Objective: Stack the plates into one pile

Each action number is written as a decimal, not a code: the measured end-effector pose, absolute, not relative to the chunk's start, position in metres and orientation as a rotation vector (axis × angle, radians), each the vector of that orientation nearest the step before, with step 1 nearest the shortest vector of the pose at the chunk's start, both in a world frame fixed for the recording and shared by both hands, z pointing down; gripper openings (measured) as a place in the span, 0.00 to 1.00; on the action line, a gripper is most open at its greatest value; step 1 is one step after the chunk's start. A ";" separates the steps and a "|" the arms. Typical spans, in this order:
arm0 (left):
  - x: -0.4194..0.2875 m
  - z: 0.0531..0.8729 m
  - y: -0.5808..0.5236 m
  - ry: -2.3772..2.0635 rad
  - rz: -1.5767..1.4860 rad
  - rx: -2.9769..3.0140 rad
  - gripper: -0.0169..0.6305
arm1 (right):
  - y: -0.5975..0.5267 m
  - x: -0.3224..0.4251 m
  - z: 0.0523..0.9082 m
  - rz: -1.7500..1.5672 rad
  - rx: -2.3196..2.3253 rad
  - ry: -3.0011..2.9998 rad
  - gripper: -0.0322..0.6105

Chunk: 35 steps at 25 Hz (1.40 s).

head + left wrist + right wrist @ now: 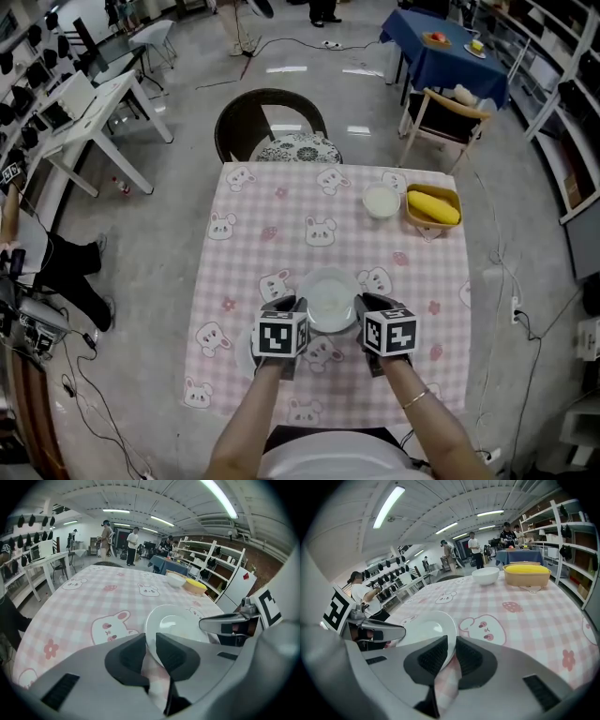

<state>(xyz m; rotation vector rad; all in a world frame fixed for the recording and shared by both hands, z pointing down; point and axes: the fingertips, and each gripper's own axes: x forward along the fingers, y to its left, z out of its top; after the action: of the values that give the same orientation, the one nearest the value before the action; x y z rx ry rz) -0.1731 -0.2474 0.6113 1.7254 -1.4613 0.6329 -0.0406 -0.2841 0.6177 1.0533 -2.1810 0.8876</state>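
Observation:
A white plate (330,300) lies low over the pink bunny tablecloth near the table's front middle; whether it rests on the cloth I cannot tell. My left gripper (300,307) is at its left rim and my right gripper (362,306) at its right rim. In the left gripper view the plate (178,625) runs its rim between the dark pads of the left gripper (151,649), which sit close on it. The right gripper view shows the same: the plate (423,629) has its rim between the pads of the right gripper (451,651). No other plate is in sight.
A white bowl (381,201) and a tan tub of yellow food (433,207) stand at the table's far right. A dark chair (272,127) faces the far edge. The table's front edge (309,422) is close behind both grippers. People stand far back in the room.

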 end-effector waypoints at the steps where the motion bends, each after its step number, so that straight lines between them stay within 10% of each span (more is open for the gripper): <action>1: -0.173 0.613 -0.248 -1.462 0.635 1.724 0.15 | -0.284 -0.040 0.619 0.878 1.056 -2.182 0.15; 35: -0.294 0.563 -0.079 -1.948 0.316 1.445 0.23 | -0.153 -0.157 0.551 0.702 0.603 -2.531 0.21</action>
<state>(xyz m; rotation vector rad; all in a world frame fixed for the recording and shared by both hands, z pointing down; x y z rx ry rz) -0.2939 -0.0792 0.5630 1.4448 -1.9480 0.3156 -0.1574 -0.1527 0.5506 0.6030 -2.5314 0.7016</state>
